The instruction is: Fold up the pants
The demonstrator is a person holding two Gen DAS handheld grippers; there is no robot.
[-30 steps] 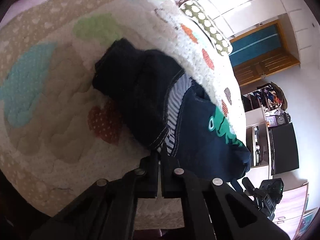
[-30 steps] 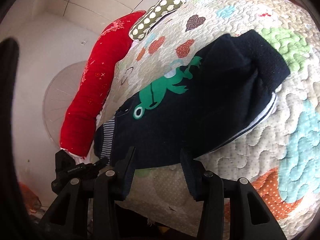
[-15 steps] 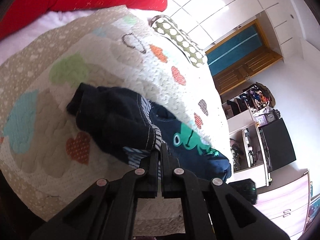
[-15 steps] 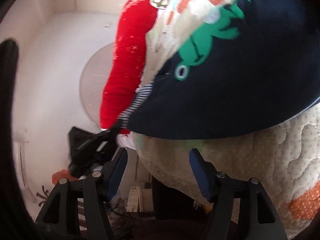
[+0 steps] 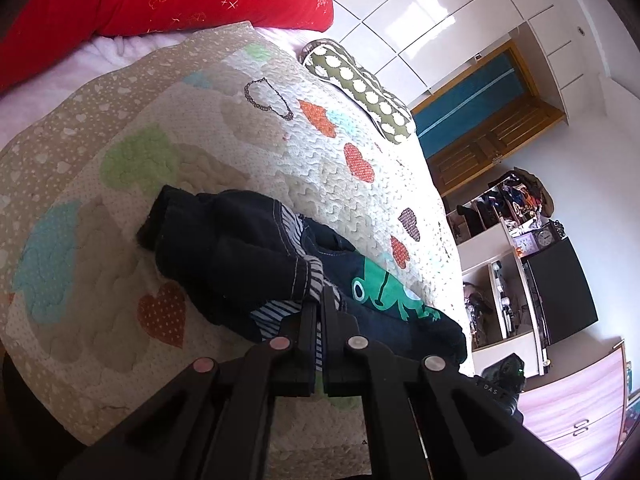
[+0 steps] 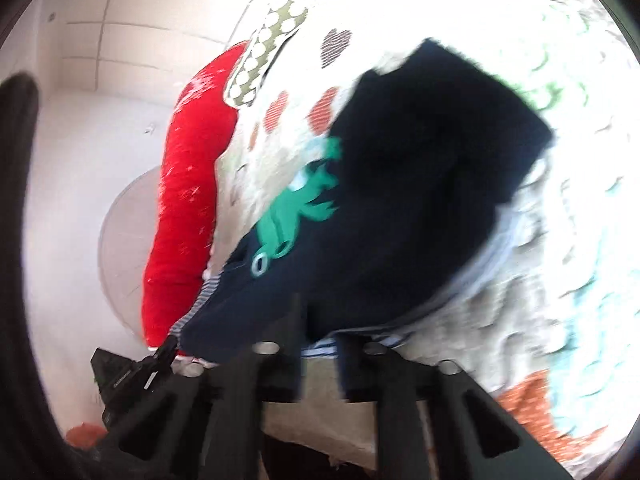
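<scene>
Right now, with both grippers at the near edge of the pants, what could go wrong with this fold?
1. The left gripper is shut on only the striped cuff of the pants; so thin a bite may slip when pulled.
2. The right gripper looks part open at the hem and the view is blurred; it may close on the quilt too.
3. The pants lie near the quilt's edge and could slide off.

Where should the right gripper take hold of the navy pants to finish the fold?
Grip the pants at the near hem, beside the striped lining, coming in low from the quilt's front edge. That edge lies flat and reachable; the left gripper already pinches the striped waistband.
</scene>
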